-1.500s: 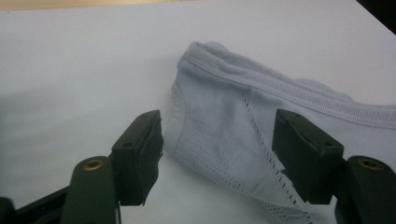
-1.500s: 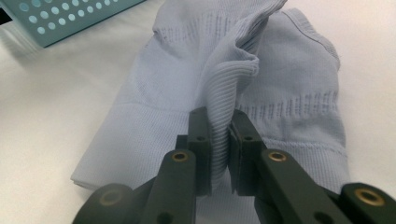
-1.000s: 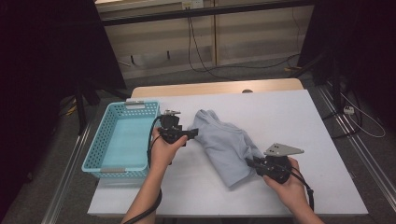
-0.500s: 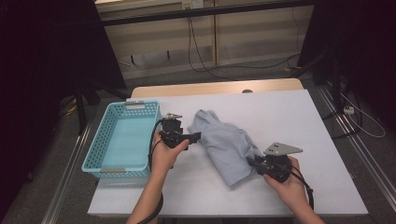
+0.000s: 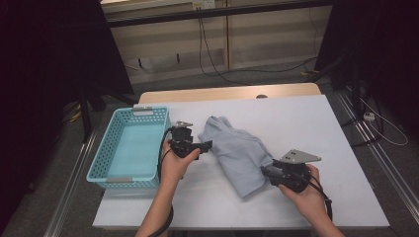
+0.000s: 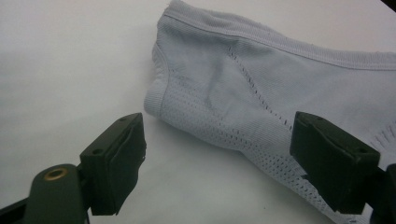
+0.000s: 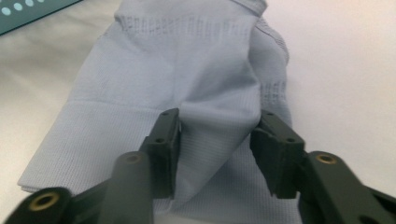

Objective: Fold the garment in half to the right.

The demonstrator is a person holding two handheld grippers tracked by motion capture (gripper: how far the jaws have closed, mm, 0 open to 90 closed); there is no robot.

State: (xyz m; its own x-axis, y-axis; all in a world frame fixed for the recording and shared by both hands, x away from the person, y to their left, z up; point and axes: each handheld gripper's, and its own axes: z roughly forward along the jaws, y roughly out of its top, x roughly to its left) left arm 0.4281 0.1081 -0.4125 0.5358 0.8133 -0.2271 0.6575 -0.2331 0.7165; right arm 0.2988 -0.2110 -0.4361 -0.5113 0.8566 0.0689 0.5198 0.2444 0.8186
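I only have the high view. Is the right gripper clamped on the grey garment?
Observer: No. In the right gripper view, the right gripper has just been opening, and a raised fold of the grey garment stands loose between its fingers.
Operator: And the left gripper?
Observer: The left gripper view shows the left gripper open wide with nothing pinched. The garment's perforated hem lies just ahead of it.

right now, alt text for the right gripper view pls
The right gripper has just been opening, its two black jaws standing either side of a raised fold of the folded grey garment on the white table. A teal basket corner shows top left.
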